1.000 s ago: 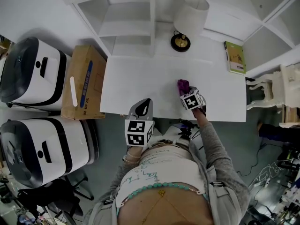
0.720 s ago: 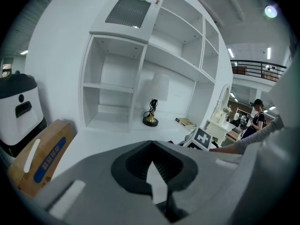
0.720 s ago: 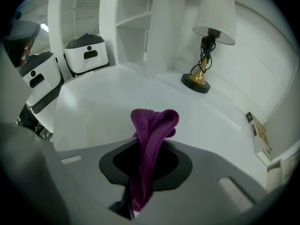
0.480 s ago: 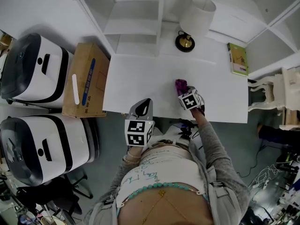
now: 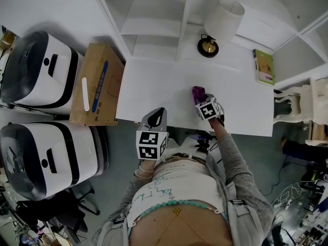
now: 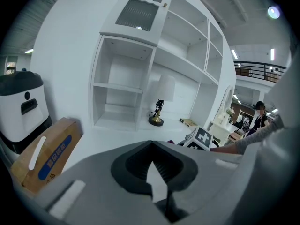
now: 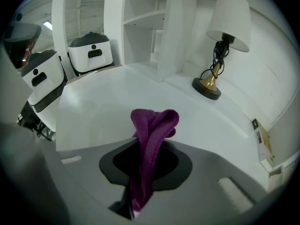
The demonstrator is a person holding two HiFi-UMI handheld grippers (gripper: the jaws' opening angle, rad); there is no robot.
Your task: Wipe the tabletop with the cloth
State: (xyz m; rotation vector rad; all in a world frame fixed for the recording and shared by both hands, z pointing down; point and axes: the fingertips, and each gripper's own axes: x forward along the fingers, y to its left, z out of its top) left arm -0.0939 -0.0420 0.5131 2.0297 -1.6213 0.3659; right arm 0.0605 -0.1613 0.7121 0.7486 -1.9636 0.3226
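Cloth (image 5: 198, 92) is sitting bunched on the tabletop (image 5: 154, 86), clamped in the right gripper's (image 5: 201, 99) jaws, at 6 o'clock from the lamp (image 5: 208, 46). It is sliding slightly toward 9 o'clock since a second ago. The left gripper (image 5: 156, 119), jaws together and empty, is staying at the table's near edge.

Bright, even indoor light, soft shadows, sharp head view; both gripper views bend and darken toward their edges.

Lamp (image 5: 219, 28) behind cloth (image 5: 198, 93) (on tabletop (image 5: 154, 91))
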